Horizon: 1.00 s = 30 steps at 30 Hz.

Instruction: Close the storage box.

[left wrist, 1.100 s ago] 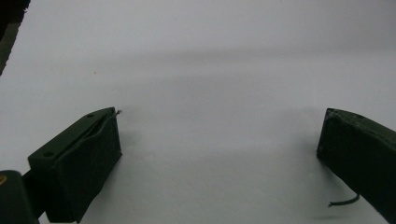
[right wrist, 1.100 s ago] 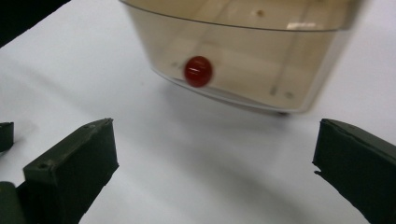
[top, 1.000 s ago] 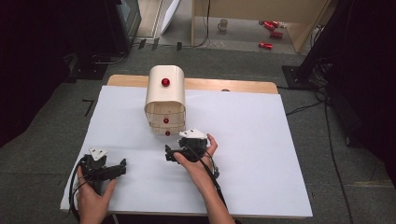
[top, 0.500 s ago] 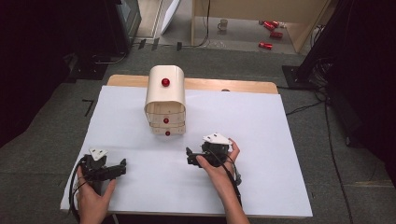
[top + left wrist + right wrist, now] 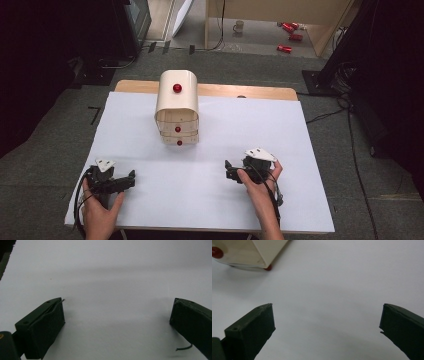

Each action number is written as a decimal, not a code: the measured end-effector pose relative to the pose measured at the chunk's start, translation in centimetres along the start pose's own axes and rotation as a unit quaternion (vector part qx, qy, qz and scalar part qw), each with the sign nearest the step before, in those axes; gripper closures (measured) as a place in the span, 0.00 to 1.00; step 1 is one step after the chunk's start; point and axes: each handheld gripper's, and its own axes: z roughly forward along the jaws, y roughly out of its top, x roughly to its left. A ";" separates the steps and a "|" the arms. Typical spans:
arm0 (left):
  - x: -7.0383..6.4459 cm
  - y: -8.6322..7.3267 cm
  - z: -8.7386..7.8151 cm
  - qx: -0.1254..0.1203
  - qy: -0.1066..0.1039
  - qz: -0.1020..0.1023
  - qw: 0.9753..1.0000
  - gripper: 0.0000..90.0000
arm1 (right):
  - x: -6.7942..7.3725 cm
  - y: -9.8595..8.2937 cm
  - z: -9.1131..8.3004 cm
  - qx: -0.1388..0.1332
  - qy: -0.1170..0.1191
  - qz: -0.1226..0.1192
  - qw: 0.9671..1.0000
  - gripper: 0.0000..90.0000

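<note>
A cream drawer cabinet (image 5: pixel 177 107) with red knobs (image 5: pixel 177 88) stands at the far middle of the white-covered table (image 5: pixel 260 125), its drawers looking shut from above. My right gripper (image 5: pixel 228 170) sits near and to the right of it, well apart, jaws spread wide and holding nothing; its own camera catches the cabinet's lower corner (image 5: pixel 249 253). My left gripper (image 5: pixel 131 179) rests at the near left, jaws likewise spread and empty. As I judge it, reaching a knob well means squaring the right jaws on it and closing gently, so the light cabinet does not slide.
</note>
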 end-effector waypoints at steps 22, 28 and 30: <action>0.0 0.0 0.0 0.000 0.000 0.000 1.000 0.00 | -7.9 -3.7 -4.3 0.007 -0.083 0.044 0.996 0.00; 0.0 0.0 0.0 0.000 0.000 0.000 1.000 0.00 | -9.8 -4.7 -5.2 0.014 -0.106 0.053 0.993 0.00; 0.0 0.0 0.0 0.000 0.000 0.000 1.000 0.00 | -10.2 -5.4 -5.1 0.024 -0.140 0.045 0.989 0.00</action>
